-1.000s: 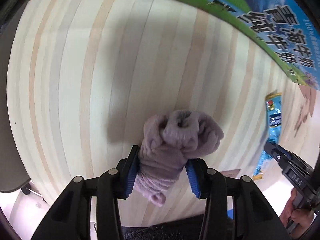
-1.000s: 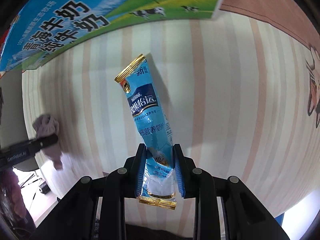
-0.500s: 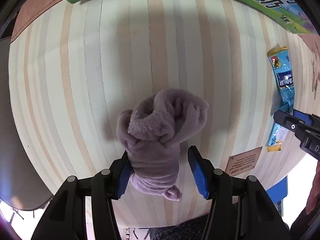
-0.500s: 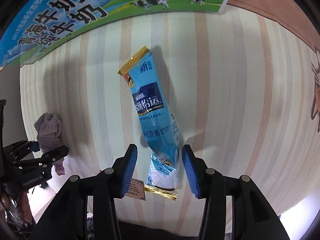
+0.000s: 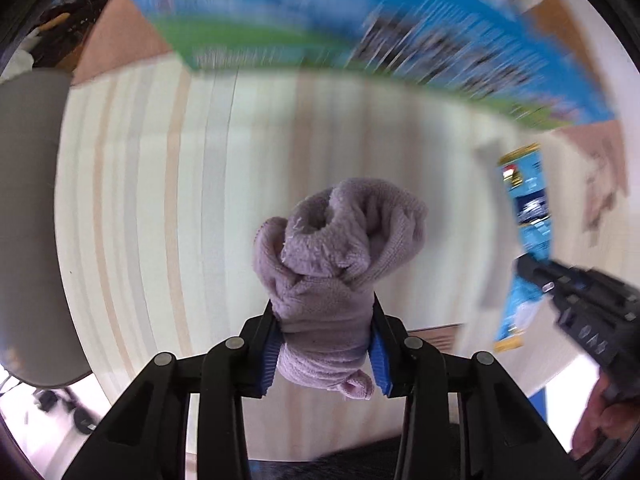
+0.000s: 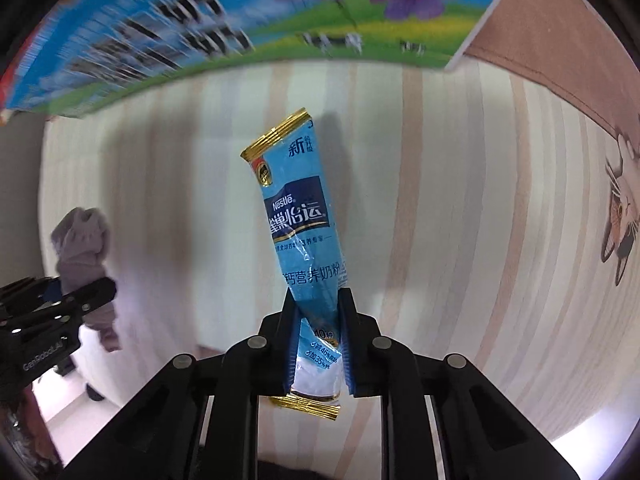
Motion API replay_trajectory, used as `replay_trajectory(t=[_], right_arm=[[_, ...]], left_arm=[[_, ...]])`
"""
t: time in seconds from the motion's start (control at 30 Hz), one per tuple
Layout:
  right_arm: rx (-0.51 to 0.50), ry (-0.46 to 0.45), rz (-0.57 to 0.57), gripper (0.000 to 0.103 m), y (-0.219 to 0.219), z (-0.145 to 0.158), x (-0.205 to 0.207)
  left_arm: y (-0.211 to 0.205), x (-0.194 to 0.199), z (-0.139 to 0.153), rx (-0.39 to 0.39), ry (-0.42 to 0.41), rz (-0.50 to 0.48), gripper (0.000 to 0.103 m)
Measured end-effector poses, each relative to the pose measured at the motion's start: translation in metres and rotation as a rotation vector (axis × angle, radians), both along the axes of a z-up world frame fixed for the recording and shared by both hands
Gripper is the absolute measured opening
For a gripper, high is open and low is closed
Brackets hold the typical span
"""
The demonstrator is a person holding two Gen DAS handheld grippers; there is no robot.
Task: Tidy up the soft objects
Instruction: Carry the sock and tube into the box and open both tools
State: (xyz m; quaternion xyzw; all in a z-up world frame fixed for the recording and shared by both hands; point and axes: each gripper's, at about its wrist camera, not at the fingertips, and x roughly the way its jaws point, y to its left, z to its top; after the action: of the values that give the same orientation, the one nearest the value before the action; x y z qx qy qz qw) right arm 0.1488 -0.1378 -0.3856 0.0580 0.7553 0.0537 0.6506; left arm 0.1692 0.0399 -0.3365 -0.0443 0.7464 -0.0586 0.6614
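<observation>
Now both tongs have just closed. Left tongs (image 5: 324, 346) clamp a rolled lilac towel (image 5: 334, 256) at lower centre of the frame, above the striped table (image 5: 160, 200). Right tongs (image 6: 318, 346) pinch a blue milk powder sachet (image 6: 298, 220) by its lower end; big milk carton (image 6: 200, 32) along the top.

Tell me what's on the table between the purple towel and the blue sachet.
Nothing: the right wrist view shows only bare striped tabletop between the towel and the sachet.

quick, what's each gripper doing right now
left gripper: just closed on the purple towel
right gripper: just closed on the blue packet
</observation>
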Motion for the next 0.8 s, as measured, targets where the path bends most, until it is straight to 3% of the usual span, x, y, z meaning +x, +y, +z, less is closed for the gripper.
replay_trajectory(t=[0.2,0.37,0.43,0.53,0.67,0.8], right_arm=[[0.121,-0.115,-0.025,0.019,-0.009,0.087,0.015],[0.099,-0.228,-0.023,0.019,-0.024,0.149,0.063],[0.049,-0.259,-0.020,0.019,-0.031,0.160,0.094],[0.008,-0.253,-0.031,0.019,-0.042,0.159,0.140],[-0.056,-0.226,-0.045,0.019,-0.052,0.133,0.186],[-0.114,-0.195,-0.047,0.019,-0.054,0.102,0.215]], left_arm=[[-0.008,0.026,0.096,-0.055,-0.170,-0.001,0.035],[-0.010,0.098,0.127,0.011,-0.234,0.003,0.035],[-0.006,0.128,0.124,0.047,-0.234,0.000,0.035],[-0.003,0.167,0.096,0.088,-0.182,-0.013,0.035],[0.002,0.211,0.057,0.254,-0.139,-0.078,0.035],[0.004,0.231,0.020,0.292,-0.084,-0.089,0.035]])
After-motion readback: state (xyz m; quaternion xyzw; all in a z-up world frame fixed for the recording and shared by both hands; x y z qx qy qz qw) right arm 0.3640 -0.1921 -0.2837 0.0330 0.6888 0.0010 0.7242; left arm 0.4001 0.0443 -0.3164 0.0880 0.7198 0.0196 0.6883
